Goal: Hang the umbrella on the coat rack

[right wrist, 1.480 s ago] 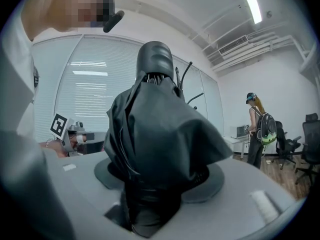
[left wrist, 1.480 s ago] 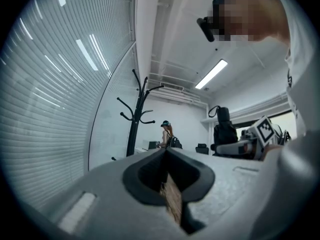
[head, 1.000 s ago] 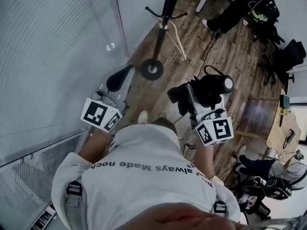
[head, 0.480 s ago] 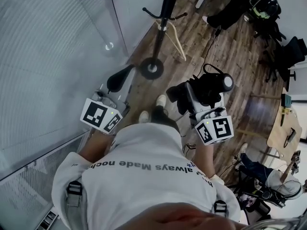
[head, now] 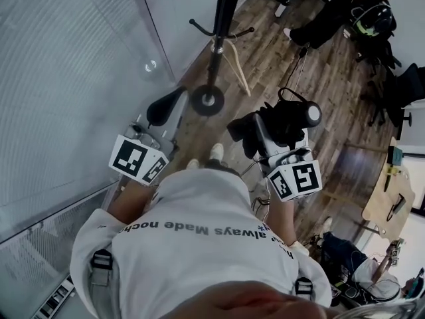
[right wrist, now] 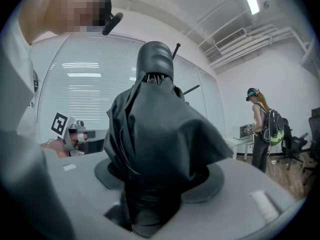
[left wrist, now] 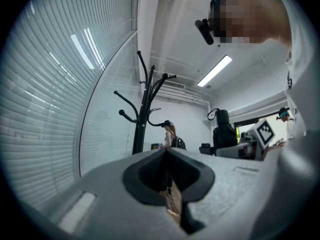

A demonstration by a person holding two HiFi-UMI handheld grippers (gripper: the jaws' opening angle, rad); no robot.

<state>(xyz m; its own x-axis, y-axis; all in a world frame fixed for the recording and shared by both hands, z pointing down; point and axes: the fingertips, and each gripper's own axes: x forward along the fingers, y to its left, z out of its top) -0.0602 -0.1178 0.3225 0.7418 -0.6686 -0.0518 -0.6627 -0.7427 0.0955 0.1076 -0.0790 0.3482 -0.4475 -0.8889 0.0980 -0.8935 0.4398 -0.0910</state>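
One coat rack [head: 221, 25] stands ahead and one folded black umbrella [head: 292, 119], not yet hung, is near it in the right gripper [head: 259, 133], jaws clamped wide on it, while the left gripper [head: 165, 109] has its jaws together, empty.

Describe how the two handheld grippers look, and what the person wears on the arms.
The left gripper and right gripper have pale grey moulded bodies with black jaw pads. Each carries a white cube with black square markers: left cube, right cube. The person wears a white short-sleeved shirt with dark lettering and black buckled straps.
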